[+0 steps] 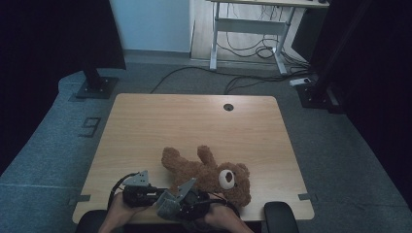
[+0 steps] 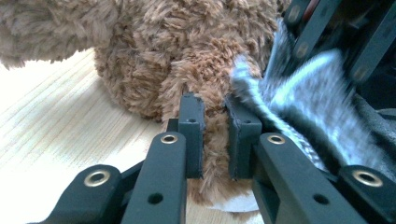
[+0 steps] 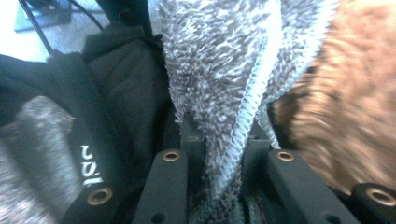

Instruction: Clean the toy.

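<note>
A brown teddy bear (image 1: 214, 174) lies on its back near the front edge of the wooden table (image 1: 194, 126), its head to the right. My left gripper (image 1: 163, 194) reaches it from the left. In the left gripper view the gripper (image 2: 215, 130) is shut on a narrow piece of the bear's (image 2: 187, 56) fur. Just right of it my right gripper (image 1: 177, 206) holds a grey fuzzy cloth (image 1: 167, 206). In the right gripper view the gripper (image 3: 219, 140) is shut on that cloth (image 3: 219, 56), with the bear (image 3: 355, 107) blurred to its right. The cloth (image 2: 308, 88) hangs beside the left jaws.
A round cable hole (image 1: 228, 107) sits at the table's far edge. Black chair armrests (image 1: 281, 213) flank the person's hands at the front. A dark sleeve (image 3: 107, 93) lies left of the right jaws. Another desk (image 1: 252, 24) and floor cables (image 1: 243, 80) stand beyond.
</note>
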